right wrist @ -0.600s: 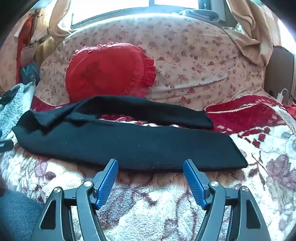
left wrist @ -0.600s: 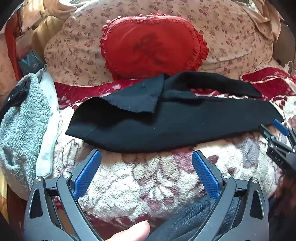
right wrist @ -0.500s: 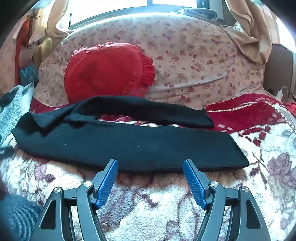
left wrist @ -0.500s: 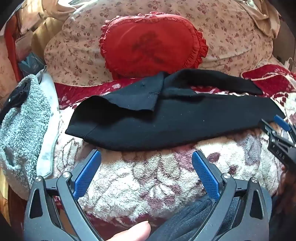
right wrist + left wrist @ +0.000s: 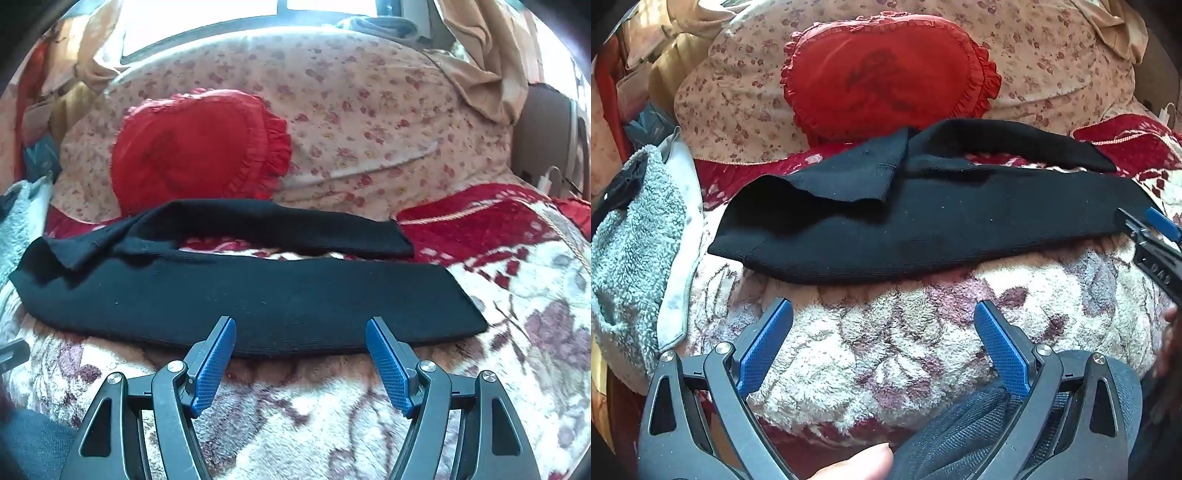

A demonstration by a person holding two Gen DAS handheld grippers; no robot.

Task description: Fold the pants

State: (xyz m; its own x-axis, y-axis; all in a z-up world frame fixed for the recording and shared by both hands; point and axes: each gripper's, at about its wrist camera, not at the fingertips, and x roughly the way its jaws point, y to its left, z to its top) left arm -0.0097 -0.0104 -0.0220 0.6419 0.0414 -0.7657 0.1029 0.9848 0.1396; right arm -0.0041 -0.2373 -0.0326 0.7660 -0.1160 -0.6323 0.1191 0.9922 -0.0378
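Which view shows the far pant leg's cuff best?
The right wrist view: the far leg's cuff lies fully visible, apart from the near leg. The left wrist view shows that cuff smaller, squeezed toward the picture's right edge.

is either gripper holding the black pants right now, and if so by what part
Nothing is held. The left gripper and right gripper both stand open and empty, short of the near edge of the black knit pants on the floral fleece blanket.
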